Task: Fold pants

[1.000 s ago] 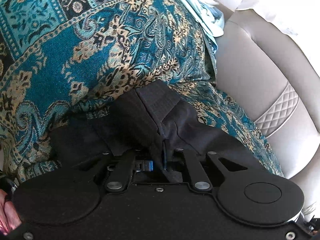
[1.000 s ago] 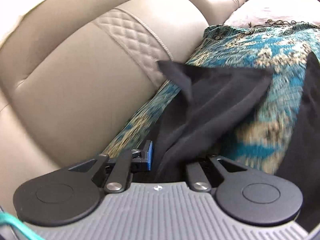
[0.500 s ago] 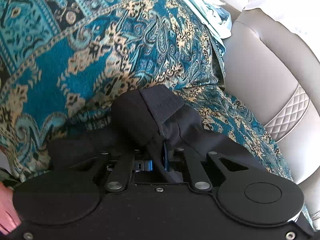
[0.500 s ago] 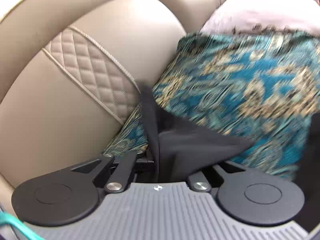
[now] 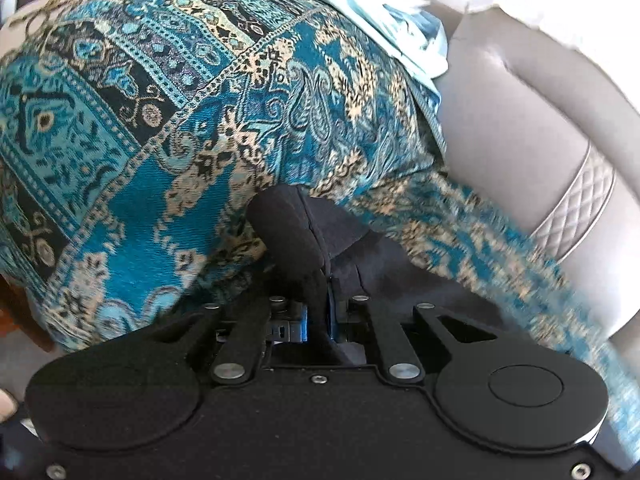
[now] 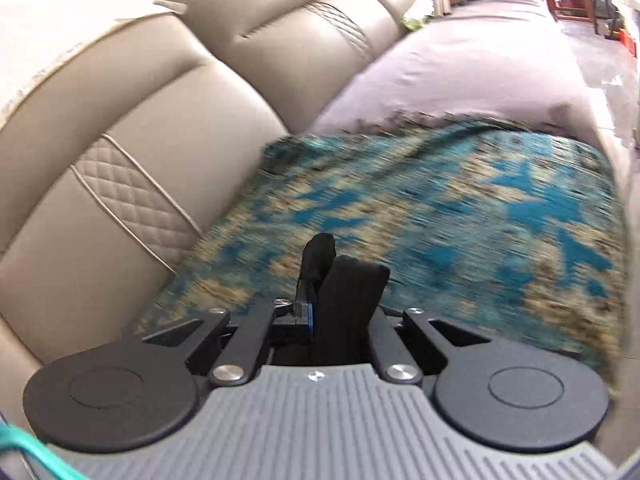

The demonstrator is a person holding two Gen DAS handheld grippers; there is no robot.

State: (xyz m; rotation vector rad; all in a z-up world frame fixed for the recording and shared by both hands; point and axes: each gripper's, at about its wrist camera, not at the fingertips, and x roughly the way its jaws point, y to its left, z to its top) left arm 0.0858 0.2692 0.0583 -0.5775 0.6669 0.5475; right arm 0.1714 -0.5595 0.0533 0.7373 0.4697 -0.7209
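The black pants (image 5: pixel 304 236) are gripped at both ends. My left gripper (image 5: pixel 318 312) is shut on a bunched fold of the pants, which stands up over the teal patterned throw (image 5: pixel 160 128). More black cloth spreads to the right of the jaws. My right gripper (image 6: pixel 320 316) is shut on another edge of the pants (image 6: pixel 348 288); only a short stub of black cloth sticks up between the jaws. It hangs above the same throw (image 6: pixel 460 216), which is motion-blurred.
A beige leather sofa backrest (image 6: pixel 132 128) with a quilted strip (image 6: pixel 136 200) runs along the left of the right wrist view and shows on the right of the left wrist view (image 5: pixel 520 128). A pale blue cloth (image 5: pixel 392 20) lies at the throw's far edge. A bare mauve seat cushion (image 6: pixel 460 64) lies beyond the throw.
Both grippers have lifted and swung with the pants held. In the right wrist view the wide spread of black cloth has shrunk to a short stub, and more sofa and throw show.
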